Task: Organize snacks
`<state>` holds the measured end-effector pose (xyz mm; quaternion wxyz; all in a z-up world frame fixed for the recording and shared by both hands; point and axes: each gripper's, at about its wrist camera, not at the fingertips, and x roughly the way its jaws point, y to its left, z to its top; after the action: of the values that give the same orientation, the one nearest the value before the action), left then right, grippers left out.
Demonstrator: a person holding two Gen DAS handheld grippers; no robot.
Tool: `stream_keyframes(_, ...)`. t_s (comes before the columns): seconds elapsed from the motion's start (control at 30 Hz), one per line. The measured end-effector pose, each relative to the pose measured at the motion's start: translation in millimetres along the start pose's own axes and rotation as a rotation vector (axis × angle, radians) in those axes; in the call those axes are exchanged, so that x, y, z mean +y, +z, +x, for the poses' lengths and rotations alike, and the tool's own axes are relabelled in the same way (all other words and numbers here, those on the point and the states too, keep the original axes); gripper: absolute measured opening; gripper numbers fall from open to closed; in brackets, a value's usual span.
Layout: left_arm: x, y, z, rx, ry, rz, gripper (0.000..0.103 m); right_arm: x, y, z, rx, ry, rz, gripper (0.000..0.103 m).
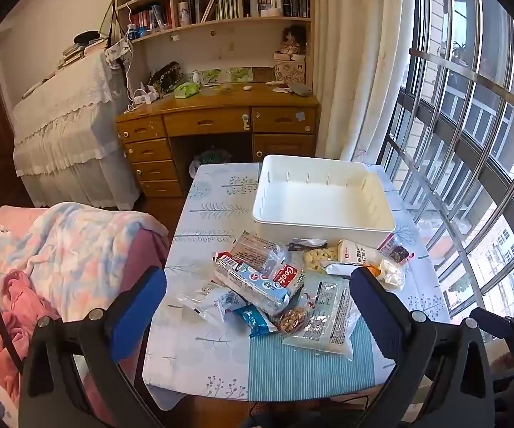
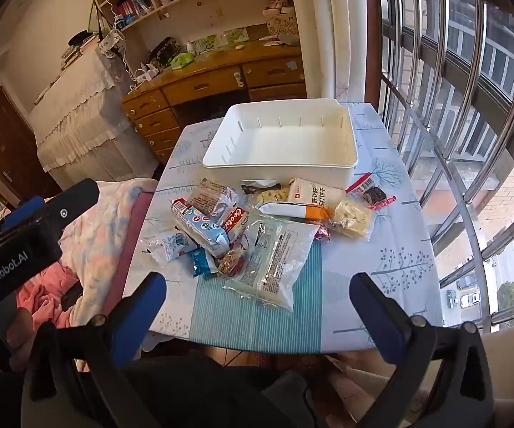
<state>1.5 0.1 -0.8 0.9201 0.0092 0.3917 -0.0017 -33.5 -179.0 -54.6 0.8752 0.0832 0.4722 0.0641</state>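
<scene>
A: Left wrist view first: our left gripper (image 1: 257,299) has its jaws spread wide and holds nothing. The snack pile (image 1: 292,278) lies dead ahead at twelve o'clock, on the tablecloth (image 1: 217,356), sitting between the two blue fingertips (image 1: 139,306) as the lens sees it.

B: And the white bin (image 1: 323,196) sits past the pile, still at twelve, touching or nearly touching the far packets. It looks empty to us.

A: From the right wrist view, our right gripper (image 2: 257,306) is also fully open and empty. The pile (image 2: 257,224) is at twelve there too, but it seems further off, with bare cloth between the jaws and the nearest item.

B: So we judge the left the nearer of the two. The nearest thing is the large clear packet (image 1: 323,315), with its long axis running roughly from five to eleven o'clock in the left view.

A: Then we probably need to turn the jaws across that axis, or pinch an edge. The blue Cookie pack (image 1: 257,278) lies at eleven, partly stacked on others, so we cannot tell what it rests on.
</scene>
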Motion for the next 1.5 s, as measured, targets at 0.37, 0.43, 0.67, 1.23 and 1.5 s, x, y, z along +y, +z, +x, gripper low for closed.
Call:
stream_keyframes(0.37, -8.9, -4.5, 1.5, 0.005, -0.013, 0.012, 0.102, -0.7, 0.2, -1.4, 0.017, 0.014, 0.001, 0.103)
stream_keyframes(0.43, -12.0, -6.0, 3.0, 0.015, -0.008, 0.013, 0.102, -3.0, -2.8, 3.3, 0.027, 0.018, -0.008, 0.103)
stream_keyframes(0.67, -21.4, -10.9, 8.3, 0.063, 0.024, 0.004, 0.102, -7.8, -1.0, 1.8, 0.033, 0.031, -0.04, 0.103)
stream_keyframes(1.23, -38.7, -32.3, 20.4, 0.182, 0.109, -0.035, 0.102, -26.3, -2.6, 14.0, 0.044, 0.111, -0.123, 0.098)
stream_keyframes(1.5, -35.7, -31.8, 27.1, 0.214, 0.132, -0.028, 0.102, -28.3, 0.8, 19.2, 0.053, 0.117, -0.102, 0.097)
